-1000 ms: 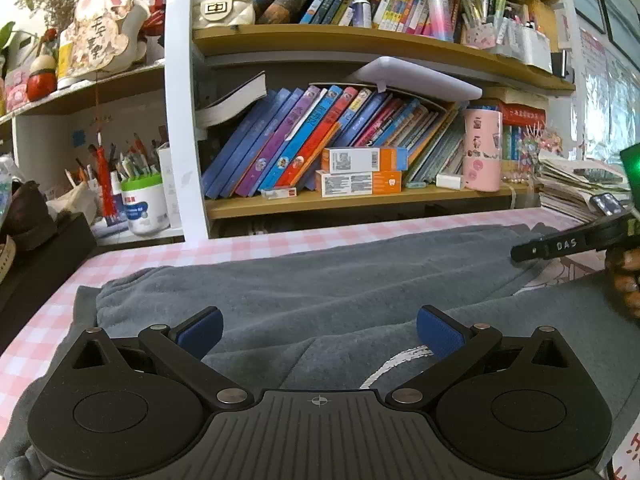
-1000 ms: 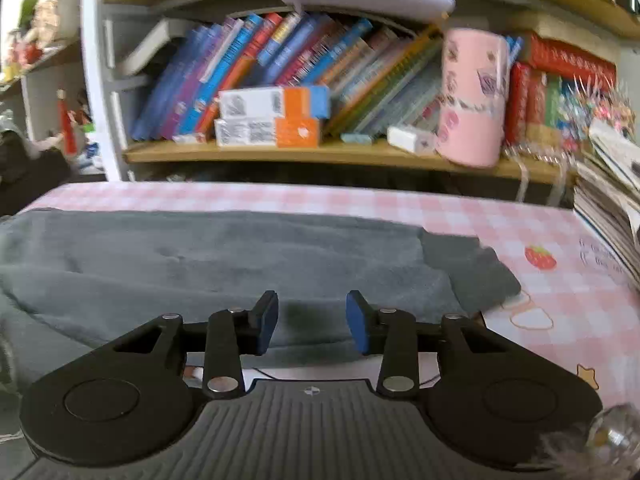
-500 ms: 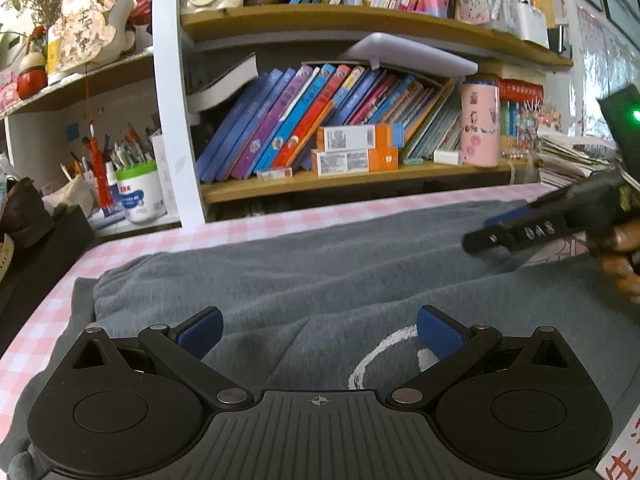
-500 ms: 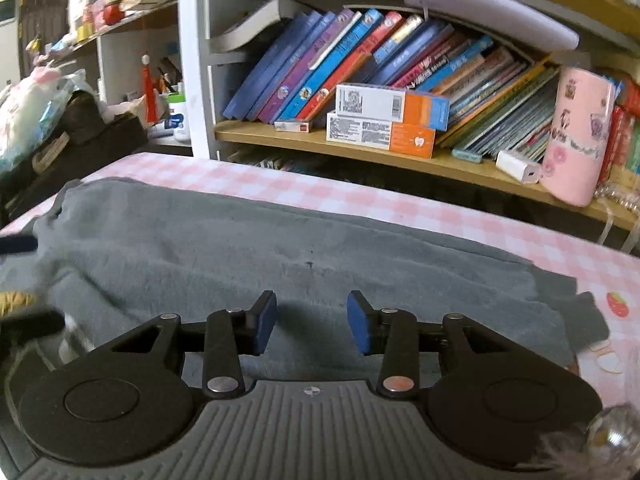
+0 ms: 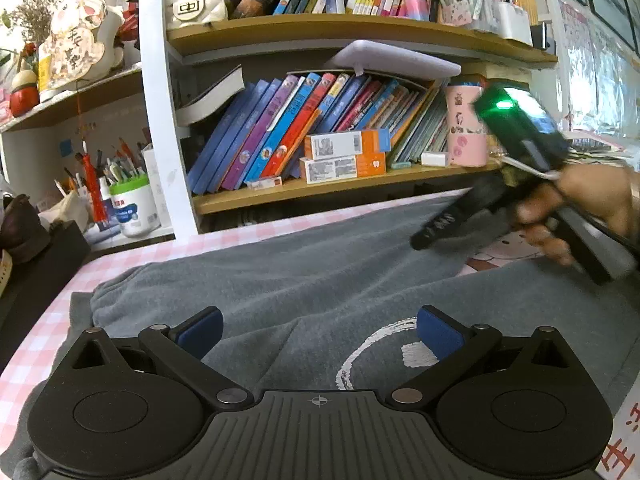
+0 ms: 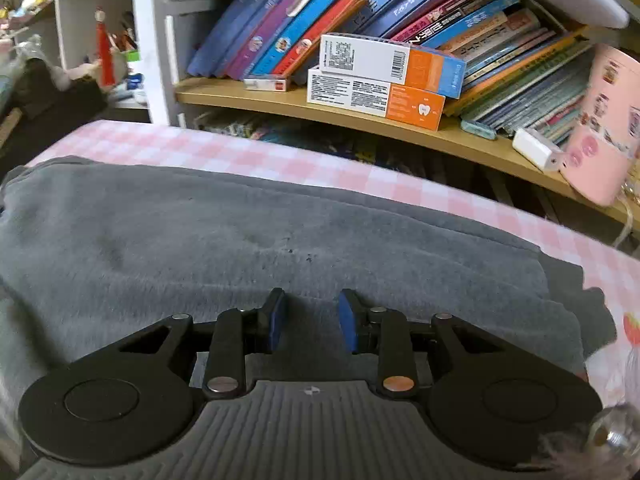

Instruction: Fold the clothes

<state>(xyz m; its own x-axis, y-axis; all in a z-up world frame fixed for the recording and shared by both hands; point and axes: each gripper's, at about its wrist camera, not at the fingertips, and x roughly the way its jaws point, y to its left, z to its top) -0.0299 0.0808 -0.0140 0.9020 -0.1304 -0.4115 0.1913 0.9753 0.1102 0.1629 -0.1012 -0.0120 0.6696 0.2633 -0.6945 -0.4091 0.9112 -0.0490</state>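
Grey sweatshirt (image 5: 304,272) lies spread on the pink checked table (image 6: 280,160), looks soft, thick, floppy and light, so pinch a hem or cuff edge; left gripper (image 5: 320,330) wide apart, right gripper (image 6: 311,320) narrowly apart, both empty.

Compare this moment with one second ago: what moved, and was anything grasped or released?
The right tool swung leftward across the grey sweatshirt, facing the bookshelf from closer. The left tool drew back a little, exposing more of the white print. Nothing was grasped or released; both tools are open as before, and the sweatshirt lies flat.
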